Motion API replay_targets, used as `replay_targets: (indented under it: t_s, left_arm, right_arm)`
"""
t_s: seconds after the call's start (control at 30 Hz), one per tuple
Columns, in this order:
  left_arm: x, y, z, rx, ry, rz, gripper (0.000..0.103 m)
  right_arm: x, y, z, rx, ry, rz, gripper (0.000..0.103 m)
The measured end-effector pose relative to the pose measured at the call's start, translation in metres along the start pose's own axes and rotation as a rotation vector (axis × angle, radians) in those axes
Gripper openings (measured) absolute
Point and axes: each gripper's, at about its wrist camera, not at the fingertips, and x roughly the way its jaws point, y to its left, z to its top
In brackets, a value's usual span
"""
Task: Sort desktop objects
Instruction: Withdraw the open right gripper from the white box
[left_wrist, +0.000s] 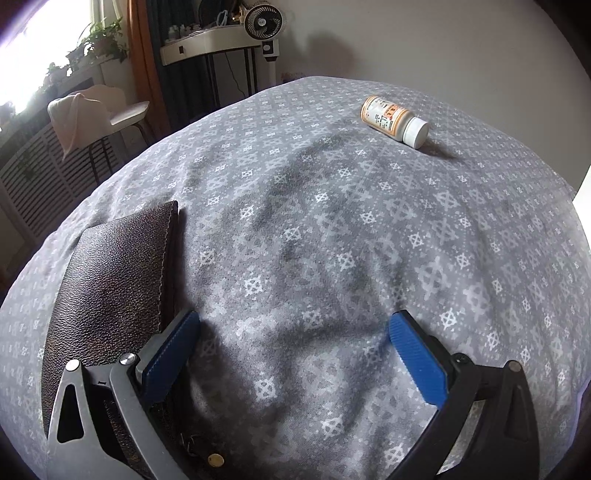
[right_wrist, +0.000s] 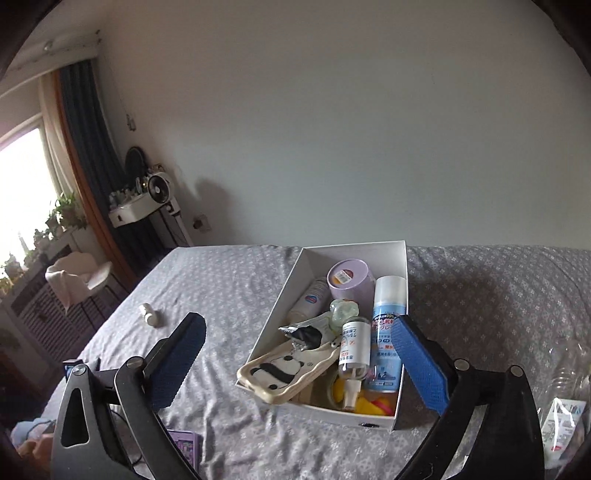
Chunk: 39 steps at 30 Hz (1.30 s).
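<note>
Both claws (left_wrist: 291, 330) (right_wrist: 299, 332) gape empty — pill bottle (left_wrist: 393, 120) lies sideways, cap lower-right.

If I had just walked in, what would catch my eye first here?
Probably the white box on the grey patterned cloth, crammed with bottles, a blue spray can and a panda case poking over its rim. Then the pill bottle lying alone on its side, and the dark leather wallet beside the left gripper.
</note>
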Motion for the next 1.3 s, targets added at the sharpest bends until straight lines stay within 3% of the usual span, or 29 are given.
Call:
replay_targets:
  t_s: [0.23,0.6,0.77,0.87,1.03,1.1,1.3]
  left_arm:
    - [-0.001,0.000,0.003,0.001,-0.001,0.000,0.103]
    - [-0.001,-0.001,0.003,0.003,-0.001,-0.001,0.103]
    - [-0.001,0.000,0.003,0.003,-0.002,-0.002,0.103]
    - [-0.001,-0.001,0.002,0.003,-0.002,-0.001,0.103]
    - [-0.001,-0.001,0.002,0.004,-0.002,0.000,0.103]
    - [-0.001,-0.001,0.002,0.004,-0.002,0.000,0.103]
    - [0.000,0.000,0.002,0.005,-0.002,0.000,0.103]
  right_arm:
    - [-0.011,0.004,-0.030,0.022,0.017,0.068,0.101]
    - [0.016,-0.001,-0.089,0.107,0.062,0.163,0.101]
    - [0.047,0.009,-0.130,0.088,0.178,0.185,0.101]
    - [0.063,0.015,-0.162,0.064,0.224,0.149,0.101]
    - [0.083,0.028,-0.202,0.057,0.350,0.189,0.101]
    - [0.085,0.035,-0.210,0.025,0.376,0.224,0.101]
    - [0.089,0.042,-0.216,0.001,0.387,0.214,0.101]
